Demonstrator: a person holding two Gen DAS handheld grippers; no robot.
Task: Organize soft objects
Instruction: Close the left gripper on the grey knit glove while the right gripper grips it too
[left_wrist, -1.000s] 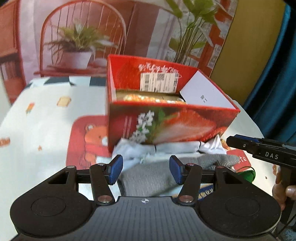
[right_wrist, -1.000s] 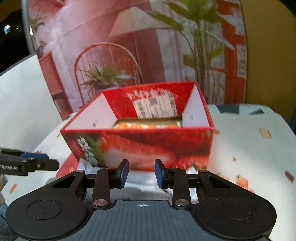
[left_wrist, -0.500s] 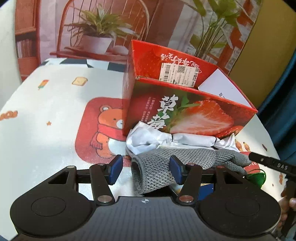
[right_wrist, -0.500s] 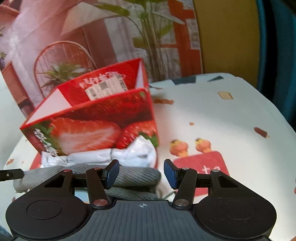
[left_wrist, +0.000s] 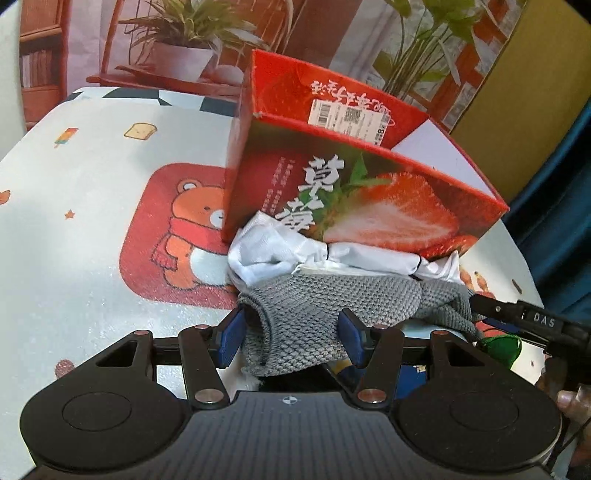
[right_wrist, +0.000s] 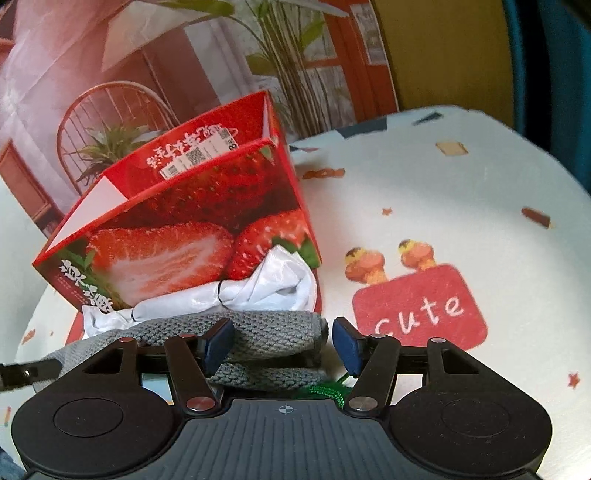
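Note:
A grey knitted cloth (left_wrist: 332, 295) lies folded on the table in front of an open red strawberry box (left_wrist: 369, 206). A crumpled white cloth (left_wrist: 273, 254) is wedged between it and the box. My left gripper (left_wrist: 290, 339) is open, with the left end of the grey cloth between its blue pads. My right gripper (right_wrist: 281, 345) straddles the right end of the grey cloth (right_wrist: 266, 332); its jaws are opening, and a gap shows beside the right pad. The white cloth (right_wrist: 273, 284) leans on the box (right_wrist: 184, 206).
A green cord (right_wrist: 328, 391) and a blue item (left_wrist: 413, 373) lie partly hidden under the grey cloth. The tablecloth shows a red bear patch (left_wrist: 177, 236) at the left and a red "cute" patch (right_wrist: 417, 310) at the right. Printed backdrop stands behind the table.
Both grippers sank toward the pile, so the grey cloth's ends now sit between their pads. The right jaws widened and that hand rolled. The left jaws kept their width.

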